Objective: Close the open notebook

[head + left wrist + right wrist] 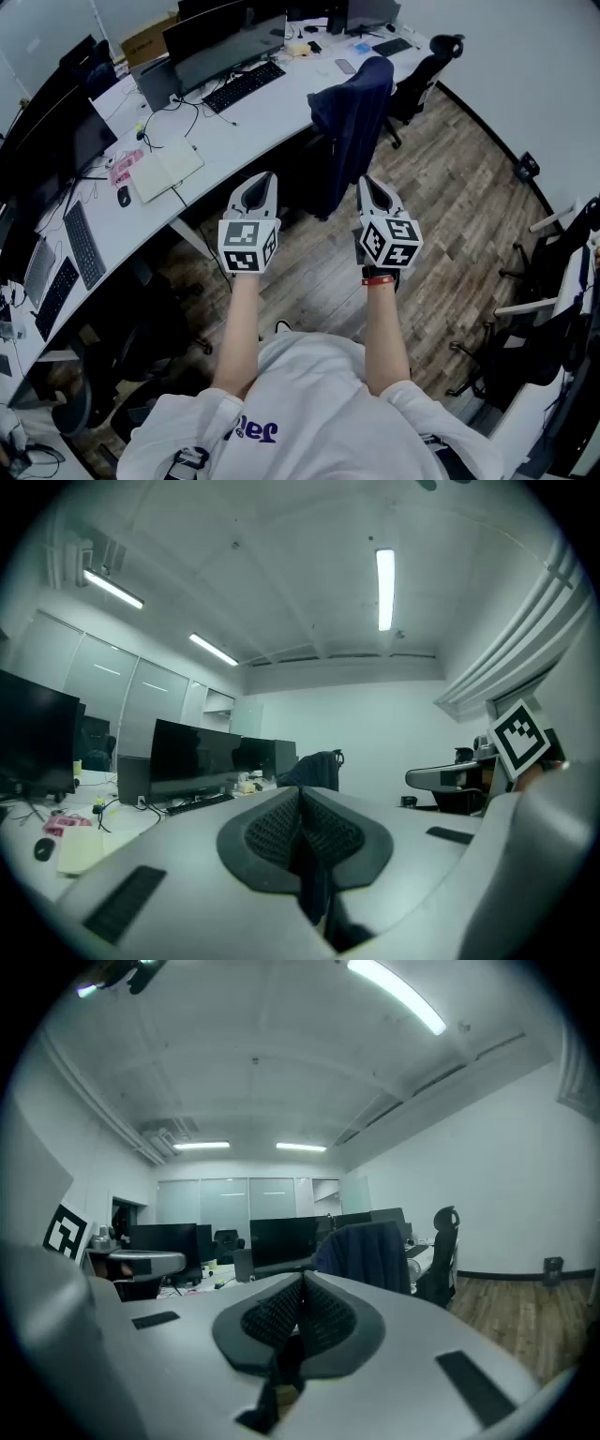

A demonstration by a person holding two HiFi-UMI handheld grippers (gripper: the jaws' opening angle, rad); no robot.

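Note:
An open cream notebook (166,170) lies flat on the long white desk (244,127), left of and beyond my hands. In the left gripper view the notebook (79,847) shows low at the left edge. My left gripper (260,185) is held level in the air over the floor, jaws shut with nothing between them; the same left gripper (301,799) shows its pads pressed together. My right gripper (369,187) hangs beside it, also shut and empty, well right of the notebook. The right gripper (302,1288) points at a chair with a dark jacket.
A chair draped with a dark blue jacket (354,122) stands at the desk straight ahead of the grippers. Monitors (225,42), keyboards (244,85) and cables crowd the desk. A black mouse (123,196) and a pink item (124,169) lie beside the notebook. More office chairs (553,281) stand at right on the wood floor.

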